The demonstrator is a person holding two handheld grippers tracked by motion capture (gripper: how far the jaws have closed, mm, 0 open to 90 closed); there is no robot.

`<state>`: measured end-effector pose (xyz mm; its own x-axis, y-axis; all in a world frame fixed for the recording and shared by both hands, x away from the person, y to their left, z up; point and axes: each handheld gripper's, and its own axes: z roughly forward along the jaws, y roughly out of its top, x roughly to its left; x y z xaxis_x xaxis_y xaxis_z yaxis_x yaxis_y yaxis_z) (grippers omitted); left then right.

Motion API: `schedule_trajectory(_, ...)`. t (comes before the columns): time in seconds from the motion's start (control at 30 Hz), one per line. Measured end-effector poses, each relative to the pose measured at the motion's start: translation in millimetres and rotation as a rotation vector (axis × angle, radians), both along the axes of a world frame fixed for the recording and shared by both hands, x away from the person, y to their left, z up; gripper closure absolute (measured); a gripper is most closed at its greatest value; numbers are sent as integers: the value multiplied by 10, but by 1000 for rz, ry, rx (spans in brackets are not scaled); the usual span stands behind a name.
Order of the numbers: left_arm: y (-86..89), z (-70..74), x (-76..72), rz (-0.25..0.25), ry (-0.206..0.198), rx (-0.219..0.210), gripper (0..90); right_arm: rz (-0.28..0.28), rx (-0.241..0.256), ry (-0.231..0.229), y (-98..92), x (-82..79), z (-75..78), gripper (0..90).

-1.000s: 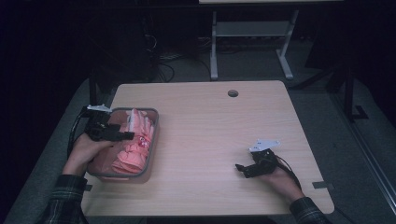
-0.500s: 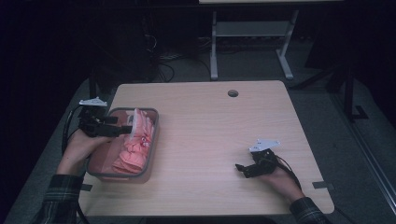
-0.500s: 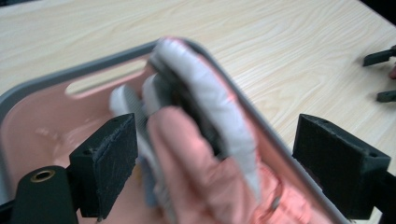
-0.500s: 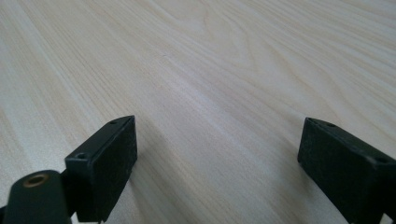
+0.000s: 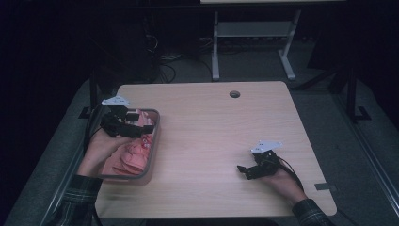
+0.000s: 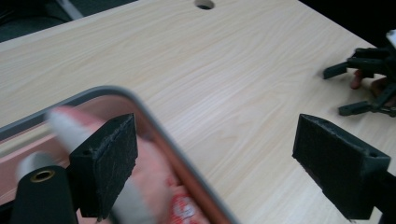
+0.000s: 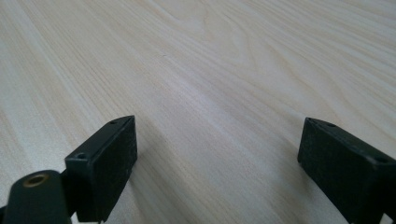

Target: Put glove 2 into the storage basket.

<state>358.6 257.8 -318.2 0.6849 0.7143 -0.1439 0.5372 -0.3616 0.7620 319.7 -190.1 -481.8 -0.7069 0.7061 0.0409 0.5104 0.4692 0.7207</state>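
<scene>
Left gripper [image 5: 141, 128] has moved from the tray's [image 5: 155, 141] middle to its far end and lifted; jaws now wide open, straddling the rim, holding nothing, so no pick yet. Pink packets [image 5: 131, 157] remain inside the tray. Right gripper [image 5: 242, 169] rests on table [image 5: 211, 127], open, empty. Packets blurred in the left gripper view; count unclear.
</scene>
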Motion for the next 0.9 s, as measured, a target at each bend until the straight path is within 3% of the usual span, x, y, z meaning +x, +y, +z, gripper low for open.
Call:
schedule_trajectory(0.47, -662, -188, -126, -83, -13, -6, 135, 0, 0, 0, 0, 0, 0, 112)
schedule_trajectory(0.9, -1088, -468, -217, -164, 7, 16, 135, -1, 1, 1, 1, -1, 0, 112)
